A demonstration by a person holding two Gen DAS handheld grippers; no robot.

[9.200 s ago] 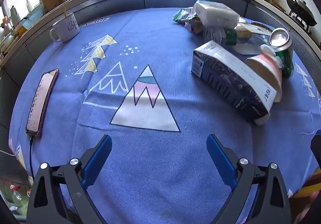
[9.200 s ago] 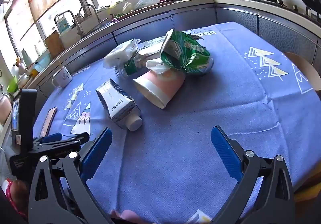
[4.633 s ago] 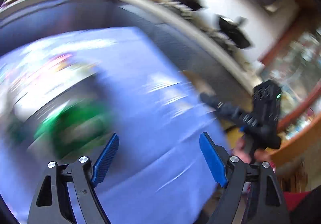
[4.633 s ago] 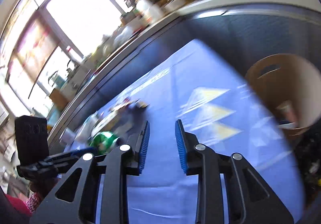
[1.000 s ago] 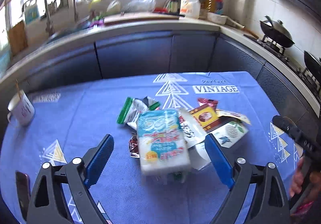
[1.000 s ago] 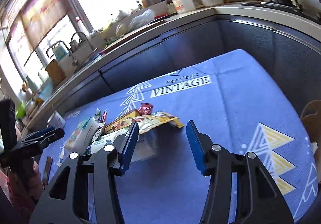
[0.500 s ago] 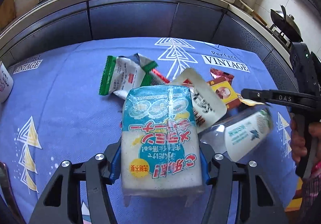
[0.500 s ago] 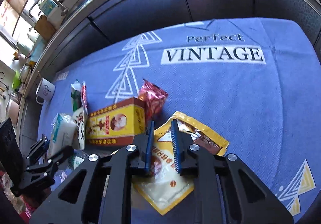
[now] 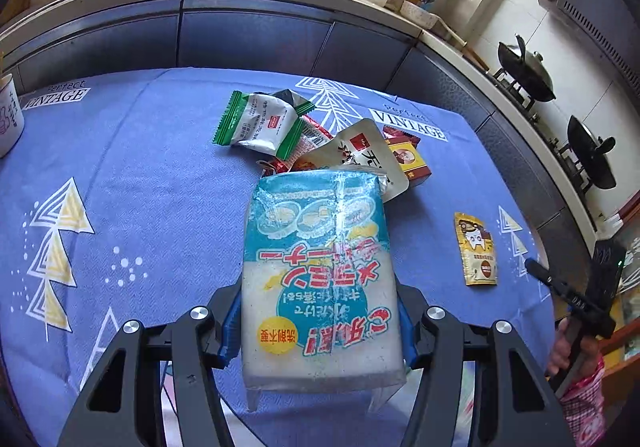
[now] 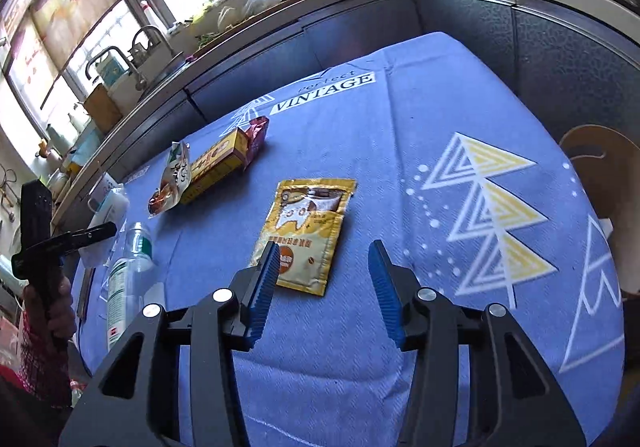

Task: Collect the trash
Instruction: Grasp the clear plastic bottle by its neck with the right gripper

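Left gripper point(image 9: 316, 331) clamped on white sponge pack point(image 9: 320, 279), lifted over blue tablecloth point(image 9: 160, 183). Behind it: green-edged wrapper point(image 9: 260, 125), pouch point(image 9: 370, 155), yellow box point(image 9: 408, 163). Right gripper point(image 10: 324, 287) opening, nothing between pads; yellow sachet point(image 10: 308, 231) flat just ahead. Clear bottle point(image 10: 126, 279) lying left.

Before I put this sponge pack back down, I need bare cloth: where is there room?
Free: the wide cloth left of the sponge pack, between the mug and the green-edged wrapper; also right of the yellow sachet, over the triangle print toward the wooden chair. Crowded: the wrapper heap around the yellow box just beyond the pack.
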